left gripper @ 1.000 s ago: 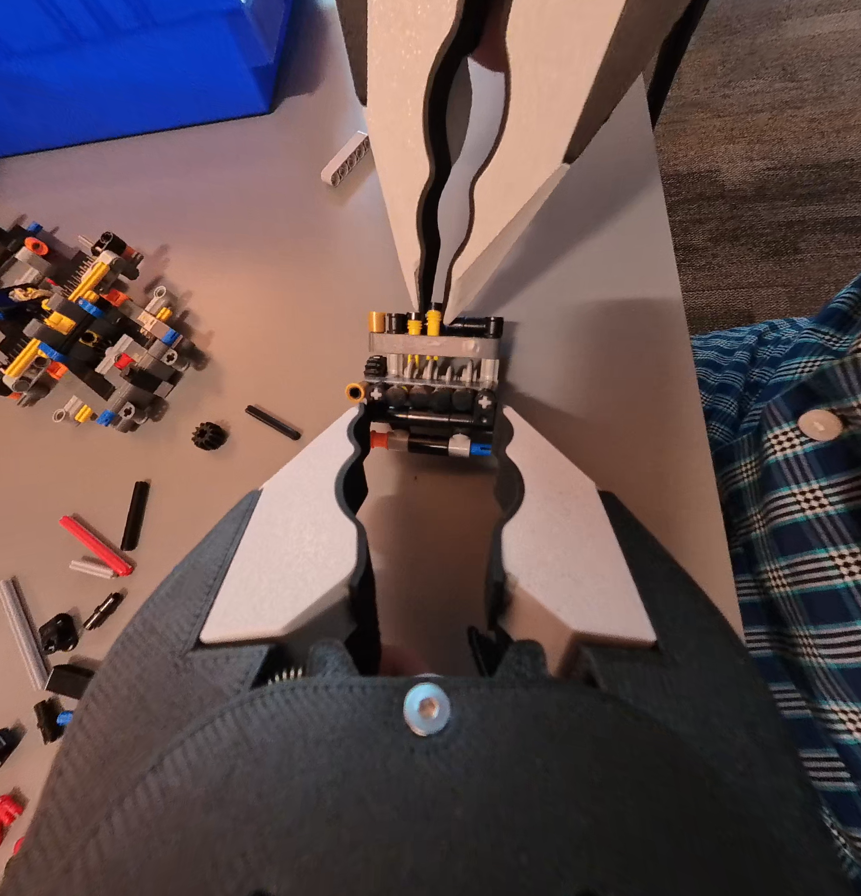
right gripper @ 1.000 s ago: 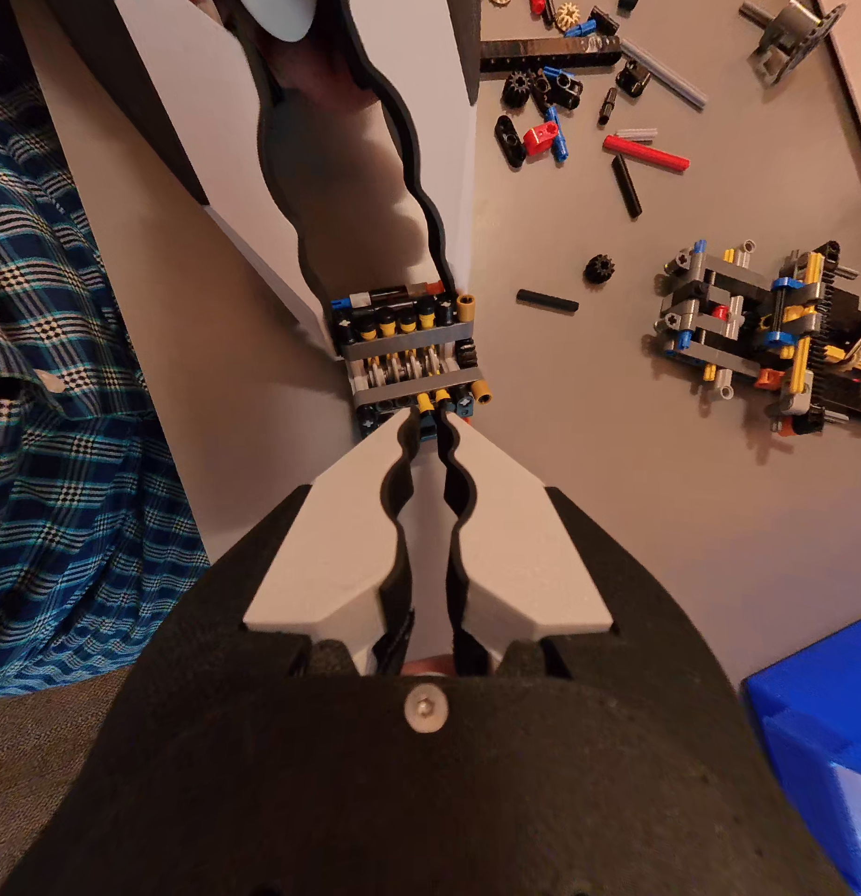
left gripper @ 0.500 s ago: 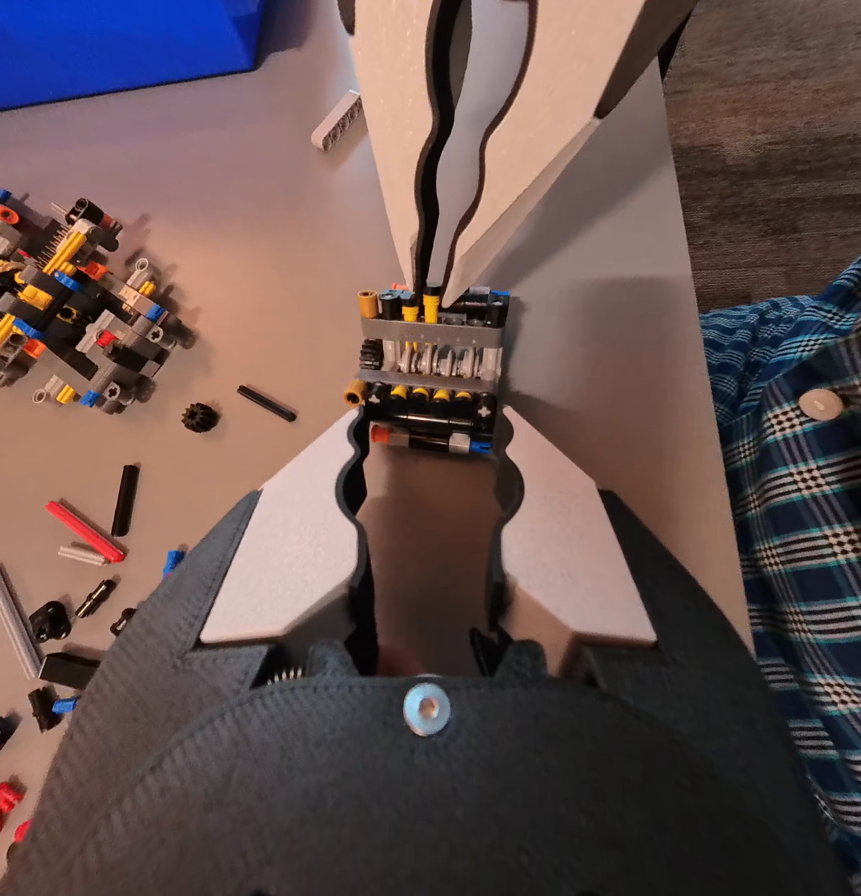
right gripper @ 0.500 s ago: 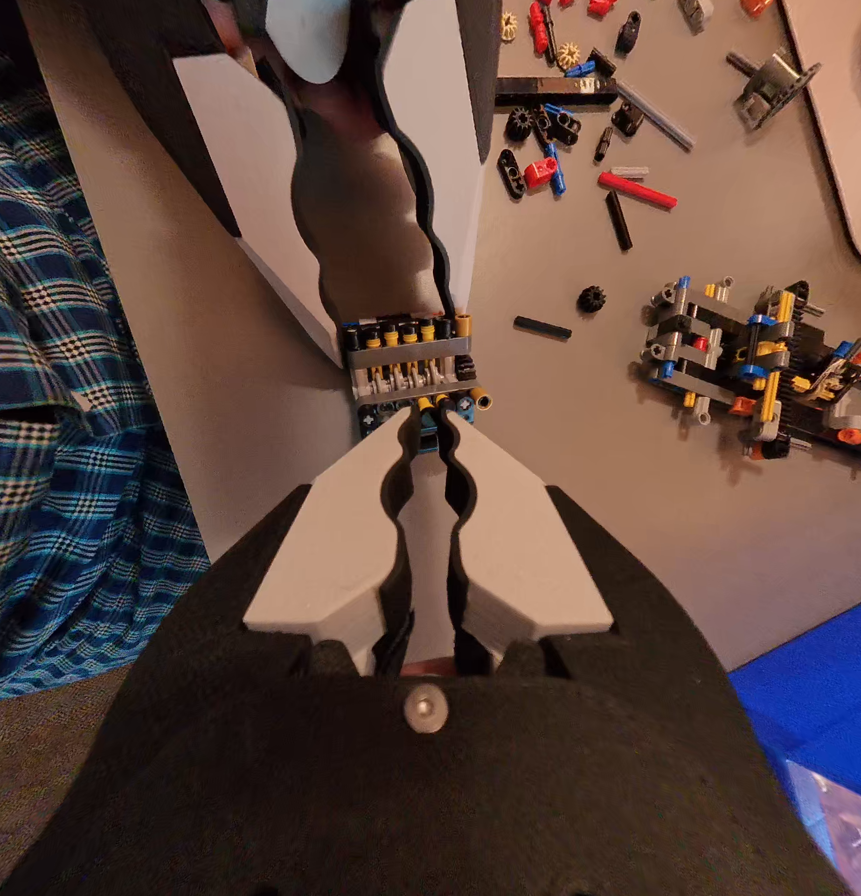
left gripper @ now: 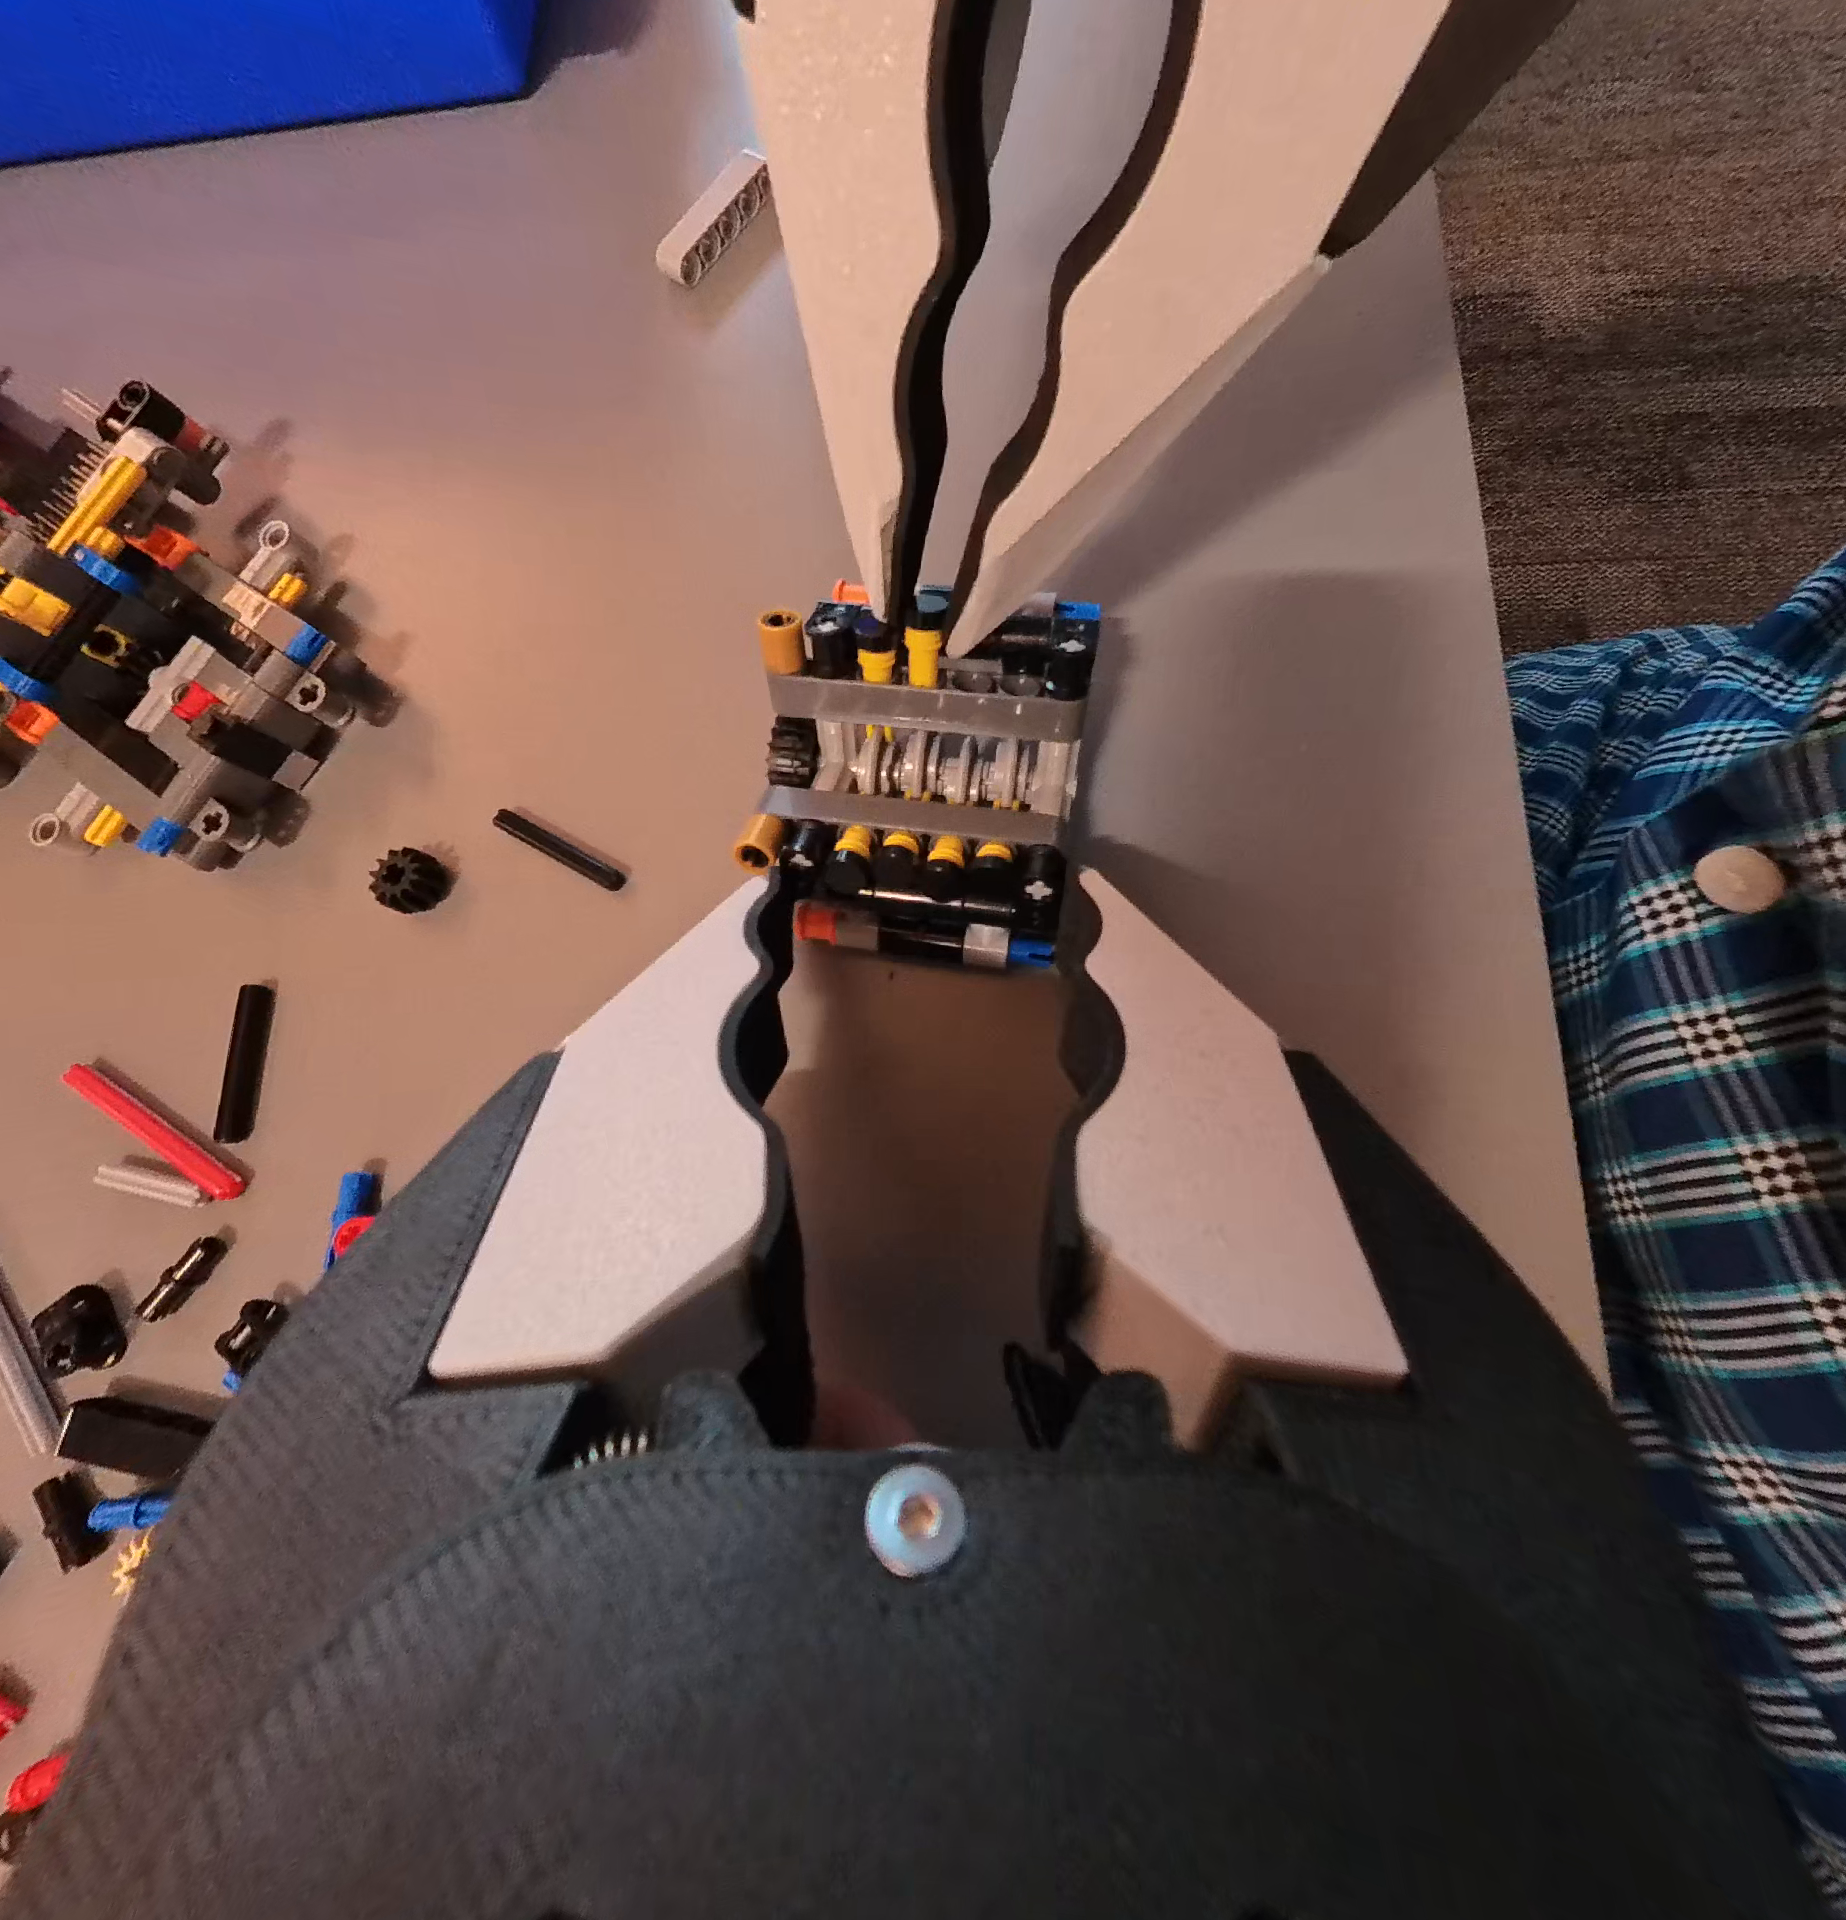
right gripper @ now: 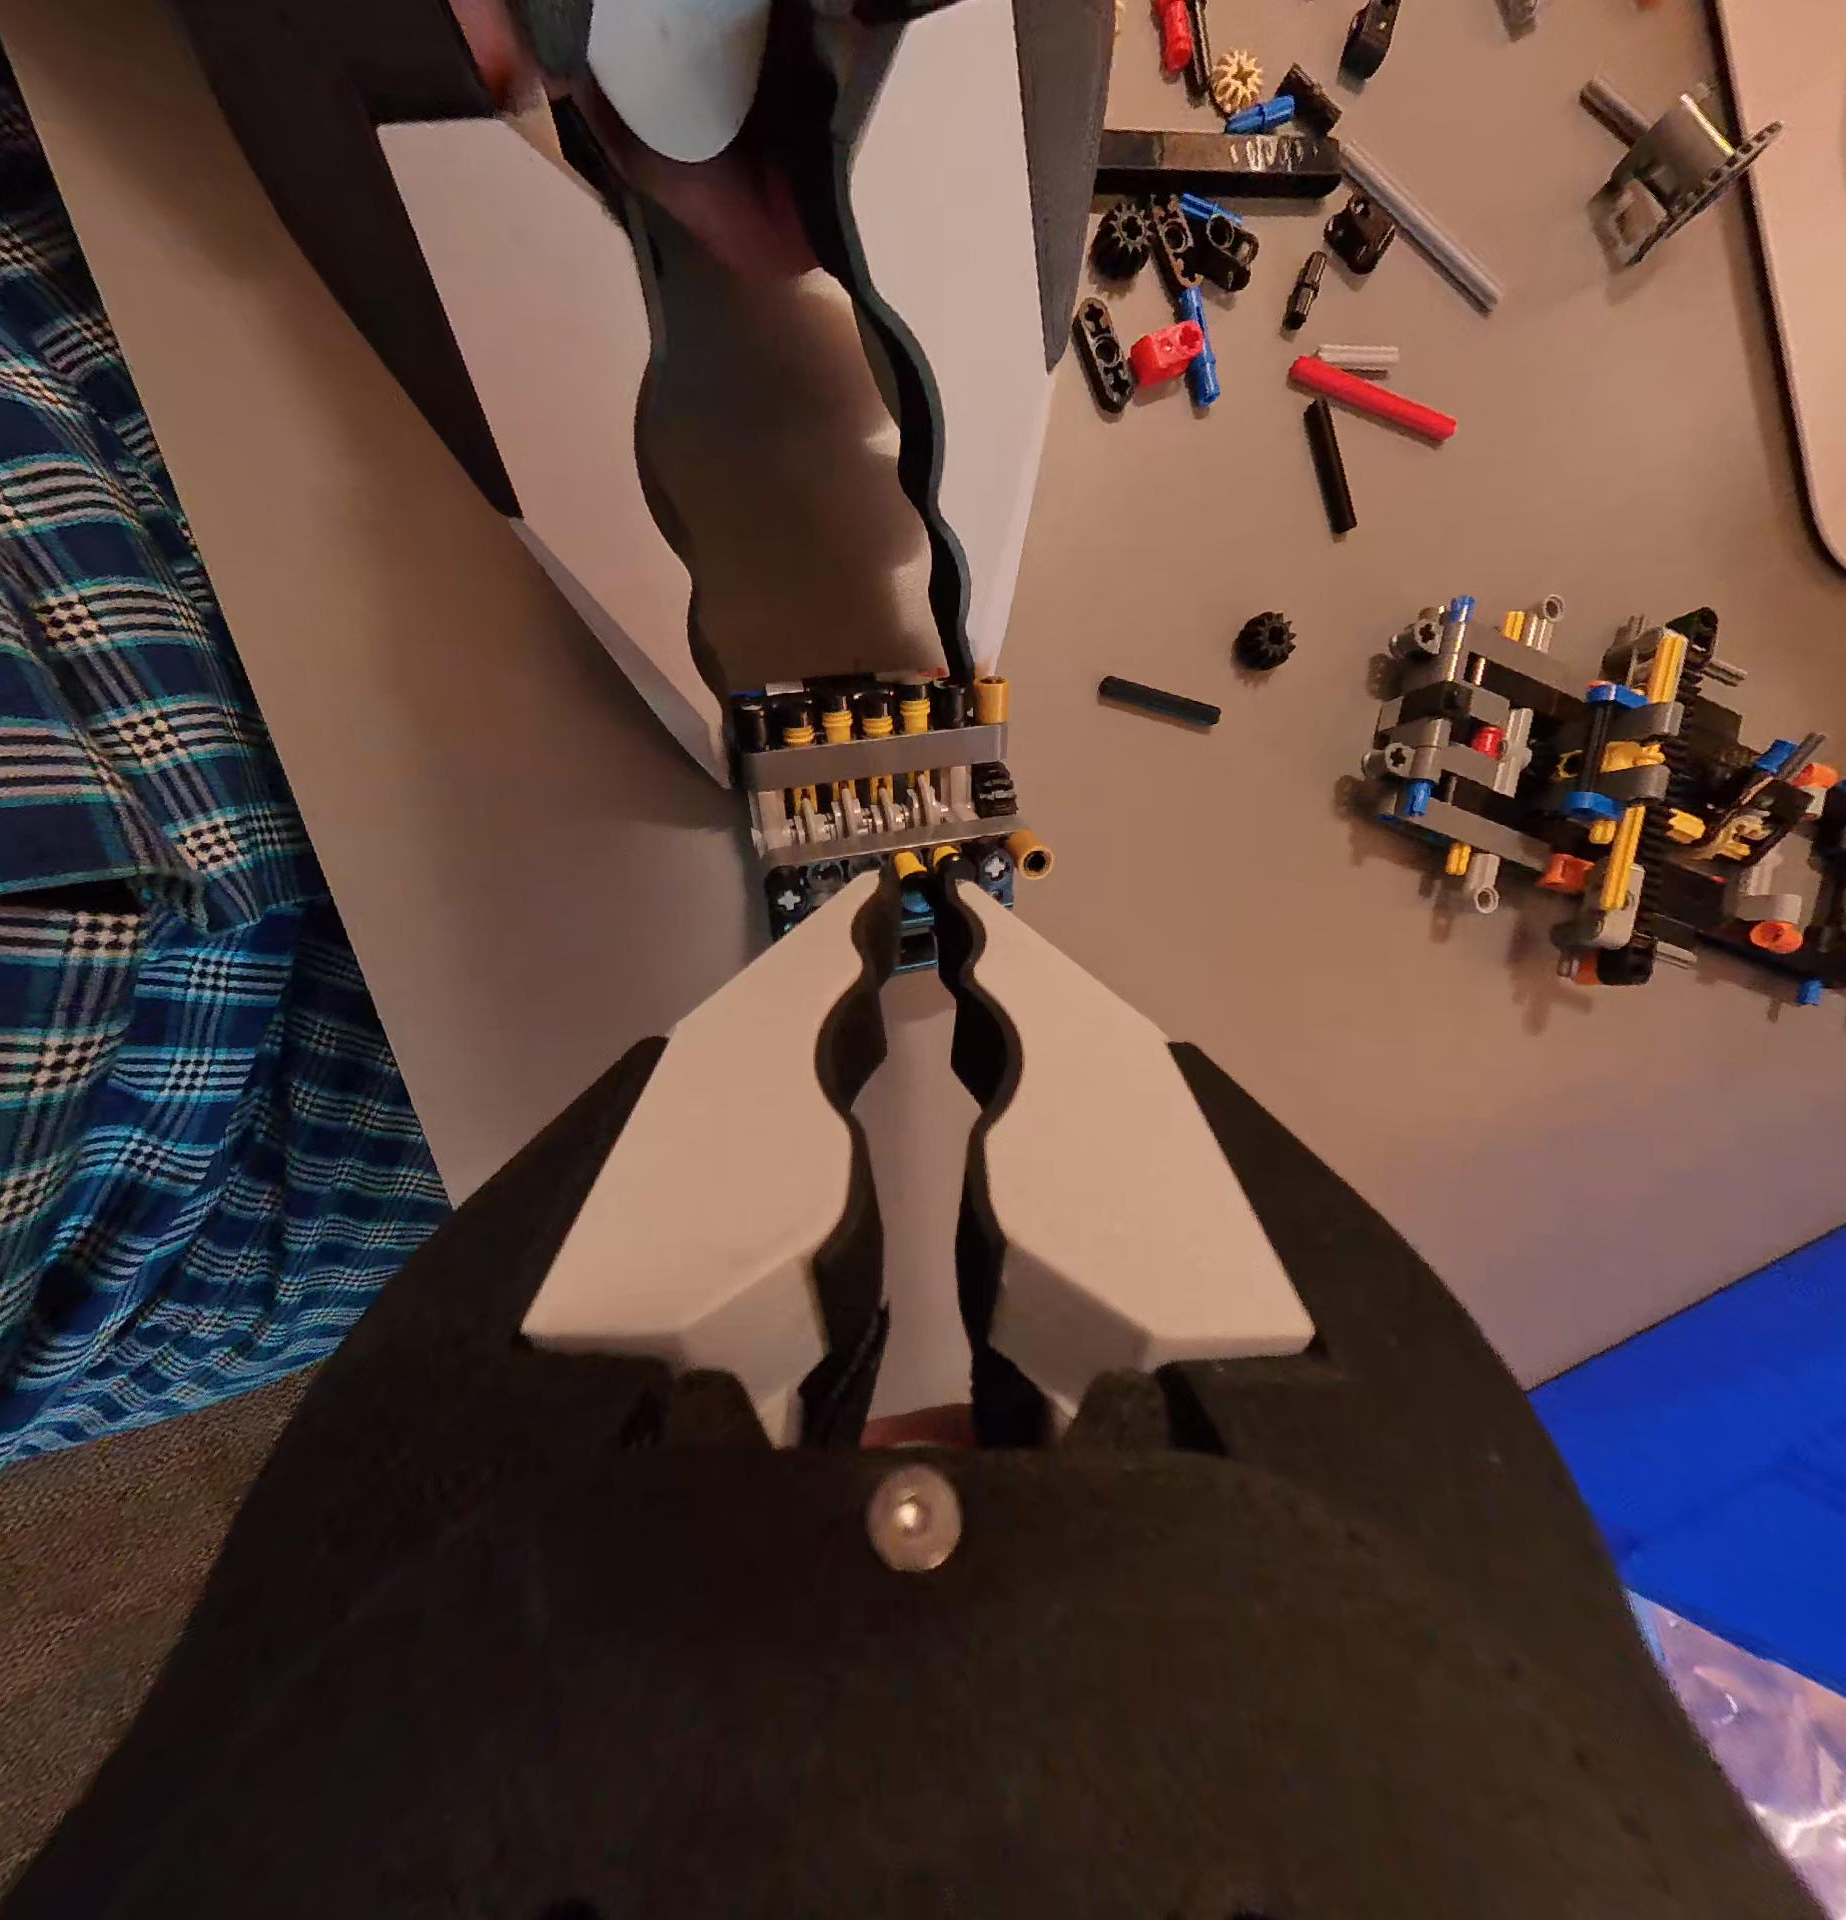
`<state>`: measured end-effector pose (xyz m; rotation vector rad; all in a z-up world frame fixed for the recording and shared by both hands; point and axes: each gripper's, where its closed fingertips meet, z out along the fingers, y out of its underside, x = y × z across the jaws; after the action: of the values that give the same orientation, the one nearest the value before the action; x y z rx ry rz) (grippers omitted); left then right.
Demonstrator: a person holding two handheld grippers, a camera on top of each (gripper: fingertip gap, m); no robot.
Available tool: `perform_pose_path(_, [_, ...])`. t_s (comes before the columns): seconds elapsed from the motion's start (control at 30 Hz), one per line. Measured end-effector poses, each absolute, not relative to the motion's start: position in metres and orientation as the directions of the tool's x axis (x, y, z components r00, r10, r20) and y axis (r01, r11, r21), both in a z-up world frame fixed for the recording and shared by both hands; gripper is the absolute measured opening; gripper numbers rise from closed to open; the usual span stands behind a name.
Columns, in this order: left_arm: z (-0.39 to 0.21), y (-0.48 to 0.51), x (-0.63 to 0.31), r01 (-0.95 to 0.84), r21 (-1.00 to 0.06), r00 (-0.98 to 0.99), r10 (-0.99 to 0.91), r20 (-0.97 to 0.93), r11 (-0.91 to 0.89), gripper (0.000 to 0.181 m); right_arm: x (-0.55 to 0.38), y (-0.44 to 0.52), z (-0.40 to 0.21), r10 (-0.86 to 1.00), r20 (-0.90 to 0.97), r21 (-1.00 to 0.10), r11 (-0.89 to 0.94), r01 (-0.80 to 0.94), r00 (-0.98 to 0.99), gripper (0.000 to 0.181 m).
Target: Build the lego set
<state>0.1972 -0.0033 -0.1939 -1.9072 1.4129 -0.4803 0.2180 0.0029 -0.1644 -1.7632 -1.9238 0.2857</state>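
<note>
Both grippers on the little engine block, near the table edge

Our left gripper (left gripper: 924, 935) is spread wide and clamps the small lego block (left gripper: 924, 769) by its two ends. It's a chunky thing: two grey beams, a pale crank row between them, yellow-and-black pins along both sides, tan bushes on one end. Our right gripper (right gripper: 919, 894) comes in from the opposite side, nearly closed, pinching a yellow-and-black pin (right gripper: 945, 860). The bigger chassis build (right gripper: 1625, 790) sits well apart on the table (right gripper: 1314, 1091) among loose parts.
</note>
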Motion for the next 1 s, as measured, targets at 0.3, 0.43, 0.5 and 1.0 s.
perform_pose_path(0.3, [-0.1937, -0.0042, 0.1973, -0.674, -0.722, 0.335, -0.936, -0.108, -0.158, 0.049, 0.2177, 0.003, -0.1645, 0.967, 0.251, -0.443, 0.151, 0.884, -0.04, 0.004])
perform_pose_path(0.43, [-0.1937, -0.0045, 0.1971, -0.674, -0.722, 0.336, -0.936, -0.107, -0.16, 0.049, 0.2171, 0.0031, -0.1645, 0.965, 0.26, -0.431, 0.156, 0.889, -0.043, 0.004])
perform_pose_path(0.5, [-0.1936, -0.0046, 0.197, -0.673, -0.722, 0.336, -0.936, -0.106, -0.16, 0.049, 0.2169, 0.0032, -0.1645, 0.961, 0.271, -0.422, 0.162, 0.892, -0.046, 0.004])
perform_pose_path(1.0, [-0.1892, -0.0046, 0.1968, -0.644, -0.746, 0.322, -0.945, -0.061, -0.171, 0.05, 0.2221, 0.0029, -0.1691, 0.971, 0.239, -0.528, 0.132, 0.839, -0.003, 0.005])
